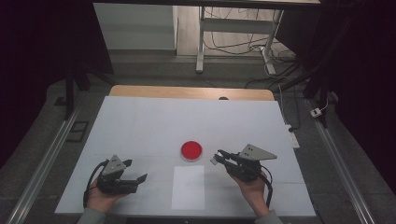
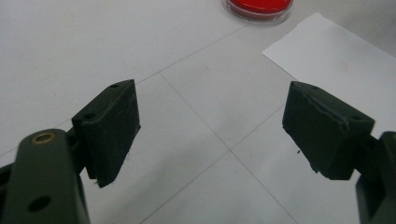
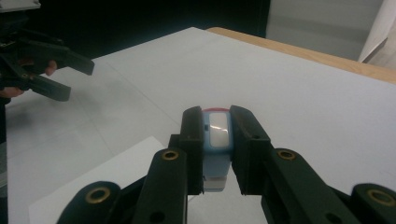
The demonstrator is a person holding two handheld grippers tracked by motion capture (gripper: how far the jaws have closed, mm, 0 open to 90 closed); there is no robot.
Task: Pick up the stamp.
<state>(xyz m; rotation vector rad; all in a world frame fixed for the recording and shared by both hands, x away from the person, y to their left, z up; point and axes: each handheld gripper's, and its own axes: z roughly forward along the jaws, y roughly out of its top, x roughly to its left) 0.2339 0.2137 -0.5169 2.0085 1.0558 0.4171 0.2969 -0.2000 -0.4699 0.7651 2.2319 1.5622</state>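
My right gripper [image 3: 217, 133] is shut on a small light-blue object [image 3: 218, 140] with a pale glossy face, held between the two pads. In the high view that gripper [image 1: 218, 158] points left, and the object's pale tip [image 1: 214, 161] hangs just right of a round red dish [image 1: 192, 150] on the white table. My left gripper [image 1: 134, 170] rests at the front left, open, with nothing between its jaws. From the left gripper [image 2: 210, 126] view, the red dish [image 2: 259, 7] lies ahead at the top edge.
A white sheet of paper [image 1: 188, 186] lies flat near the front edge between the hands, also as paper [image 2: 341, 60] and paper [image 3: 107, 182]. The table's wooden far edge [image 1: 191, 92] borders a floor with cables. The left gripper [image 3: 70, 79] sits off at the left.
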